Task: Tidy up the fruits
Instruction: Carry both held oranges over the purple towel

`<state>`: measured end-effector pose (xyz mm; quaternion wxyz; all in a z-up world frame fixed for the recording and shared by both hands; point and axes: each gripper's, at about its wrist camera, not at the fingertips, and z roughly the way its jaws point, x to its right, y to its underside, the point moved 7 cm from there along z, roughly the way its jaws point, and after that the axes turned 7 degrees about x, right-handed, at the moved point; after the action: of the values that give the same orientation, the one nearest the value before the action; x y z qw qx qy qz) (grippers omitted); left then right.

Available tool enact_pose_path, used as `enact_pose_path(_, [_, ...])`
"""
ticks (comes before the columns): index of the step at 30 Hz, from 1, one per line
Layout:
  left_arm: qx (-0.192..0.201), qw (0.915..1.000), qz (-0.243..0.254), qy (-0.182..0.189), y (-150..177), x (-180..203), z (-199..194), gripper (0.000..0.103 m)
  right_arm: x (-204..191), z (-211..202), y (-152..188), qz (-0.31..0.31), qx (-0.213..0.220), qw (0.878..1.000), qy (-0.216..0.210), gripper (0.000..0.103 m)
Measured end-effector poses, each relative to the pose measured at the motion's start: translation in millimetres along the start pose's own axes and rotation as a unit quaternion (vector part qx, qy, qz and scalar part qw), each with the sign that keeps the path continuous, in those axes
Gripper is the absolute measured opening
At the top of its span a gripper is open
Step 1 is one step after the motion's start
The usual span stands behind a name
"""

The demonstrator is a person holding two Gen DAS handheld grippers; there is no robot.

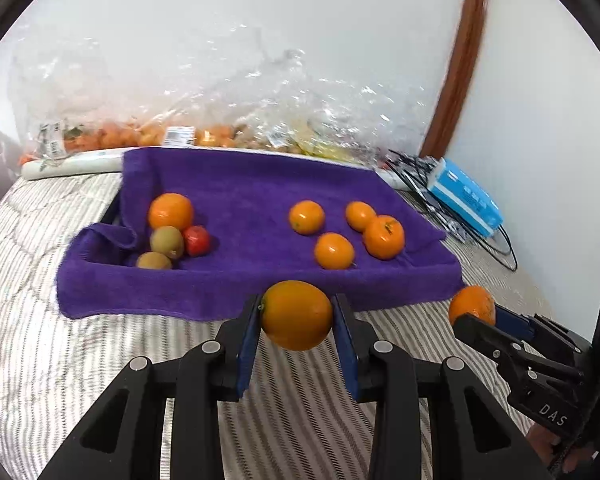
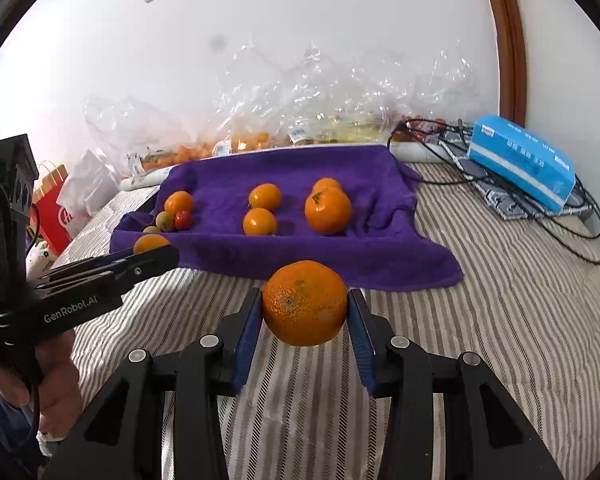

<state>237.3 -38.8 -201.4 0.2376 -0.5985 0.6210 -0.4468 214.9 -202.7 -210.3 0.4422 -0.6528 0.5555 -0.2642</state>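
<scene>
While the left gripper (image 1: pixel 296 316) clamps a smooth orange (image 1: pixel 297 315), the right gripper (image 2: pixel 305 306) clamps a dimpled one (image 2: pixel 305 303).

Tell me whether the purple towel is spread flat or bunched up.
Mostly spread flat, though not fully: the purple terry towel lies open over the striped bedding, with its back-left corner folded up.

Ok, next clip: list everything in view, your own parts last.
towel: one, purple, on striped bedding
oranges on towel: five; four at right, one at left
kiwis: two, greenish-brown, left corner of the towel
tomato: one, red, beside the kiwis
bags: clear plastic, count unclear, fruit inside, by the wall
box: one, blue, right of the towel on cables
red bag: one, left of the bed
left claw: shut on smooth orange
right claw: shut on pitted orange
hand: holds the left claw's handle
</scene>
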Motion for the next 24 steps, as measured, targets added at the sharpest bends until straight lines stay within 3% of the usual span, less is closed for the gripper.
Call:
enact_pose_path(6, [0.011,0.9995,-0.027,-0.01,-20.5,-22.6,-12.5,0.033,-16.2,-6.5,-27.8,-0.027,0.023,0.999,-0.005,0.042])
enact_pose_path(13, [0.04,0.9982,-0.021,-0.039,-54.2,-43.7,-32.0,0.033,-29.1,-4.4,-61.9,-0.035,0.045,0.998,-0.014,0.042])
enact_pose_path(24, [0.066,0.9951,-0.036,-0.064,-101.2,-72.3,-29.7,0.033,-38.2,16.5,-113.3,-0.027,0.077,0.996,-0.031,0.042])
